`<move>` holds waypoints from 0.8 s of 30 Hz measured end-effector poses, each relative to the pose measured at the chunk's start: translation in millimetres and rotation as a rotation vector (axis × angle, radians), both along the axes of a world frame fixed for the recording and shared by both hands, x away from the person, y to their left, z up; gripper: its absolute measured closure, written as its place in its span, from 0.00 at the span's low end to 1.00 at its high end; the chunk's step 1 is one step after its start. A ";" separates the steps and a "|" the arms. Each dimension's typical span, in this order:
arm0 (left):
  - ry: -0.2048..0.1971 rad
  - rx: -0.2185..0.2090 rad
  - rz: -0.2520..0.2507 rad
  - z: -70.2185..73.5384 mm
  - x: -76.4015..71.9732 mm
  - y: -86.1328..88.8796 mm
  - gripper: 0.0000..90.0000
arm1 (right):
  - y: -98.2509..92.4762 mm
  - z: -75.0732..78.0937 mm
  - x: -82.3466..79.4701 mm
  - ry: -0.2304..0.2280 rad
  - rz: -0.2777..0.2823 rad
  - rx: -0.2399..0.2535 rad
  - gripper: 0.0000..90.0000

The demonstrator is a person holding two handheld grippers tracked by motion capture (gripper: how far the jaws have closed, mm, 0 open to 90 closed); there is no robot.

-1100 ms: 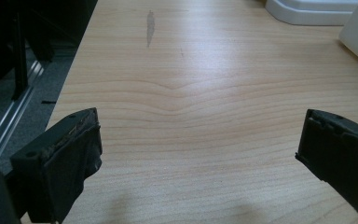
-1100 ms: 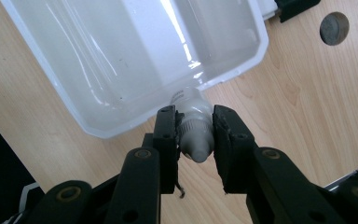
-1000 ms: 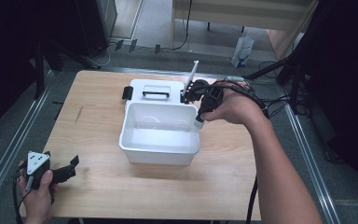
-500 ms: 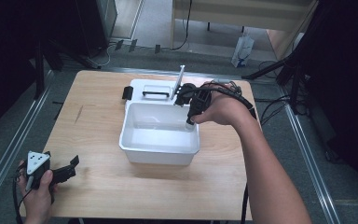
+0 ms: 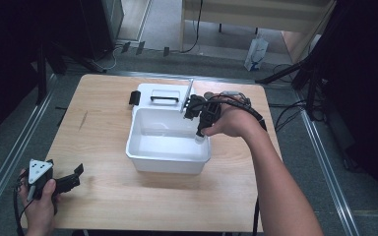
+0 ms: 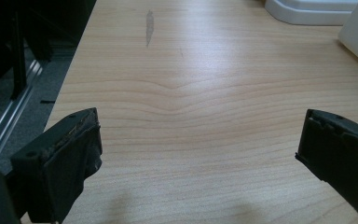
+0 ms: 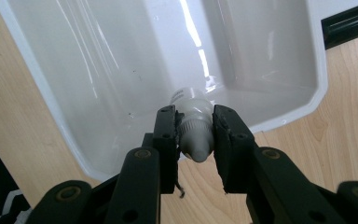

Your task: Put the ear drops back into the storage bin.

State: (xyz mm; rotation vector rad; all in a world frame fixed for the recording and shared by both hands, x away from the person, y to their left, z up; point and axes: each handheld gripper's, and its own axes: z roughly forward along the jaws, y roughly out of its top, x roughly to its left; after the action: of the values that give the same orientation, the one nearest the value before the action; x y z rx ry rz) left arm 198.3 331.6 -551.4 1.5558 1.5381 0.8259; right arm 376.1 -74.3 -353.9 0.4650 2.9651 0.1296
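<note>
The small bottle (image 7: pixel 193 122), white-bodied with a grey pointed cap, sits clamped between the jaws of my right tool (image 7: pixel 195 135). The pads press on either side of the cap's ribbed collar, the cap tip points back toward the camera, and the body reaches out over the rim of the white tub (image 7: pixel 98 70). In the high view my right tool (image 5: pixel 200 110) hangs over the tub's (image 5: pixel 170 160) far right corner, my hand wrapped round its body and its cable looping off to the right.

The tub is open and its glossy inside throws back streaks of light. It stands near the middle of the wooden tabletop (image 5: pixel 108 196). Just behind it lies a white lid (image 5: pixel 160 94) with a dark handle on top and a black latch at its left edge.

My left tool (image 5: pixel 69 179) rests at the near left corner of the tabletop, well apart from the tub, with the grey three-cornered plate on top. Its jaws stand wide with nothing between them. From its own camera I see bare wood grain ahead, a grey smudge (image 6: pixel 149 28) farther up the tabletop (image 6: pixel 191 93), and the tub's side at the right edge.
</note>
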 end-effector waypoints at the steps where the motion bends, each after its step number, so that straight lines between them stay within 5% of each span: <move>1: 0.000 0.000 0.000 0.0 0.0 0.0 0.00 | -0.3 -1.3 0.2 -0.002 0.005 -0.002 0.80; 24: -0.004 -0.007 0.000 -0.2 0.2 0.5 0.00 | -6.3 -42.7 2.4 -0.018 0.142 -0.020 0.80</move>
State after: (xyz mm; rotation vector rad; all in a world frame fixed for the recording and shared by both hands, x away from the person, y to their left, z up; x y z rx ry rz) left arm 198.5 332.1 -551.6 1.5485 1.5369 0.8221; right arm 378.5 -80.6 -396.6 0.2484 2.9767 0.1182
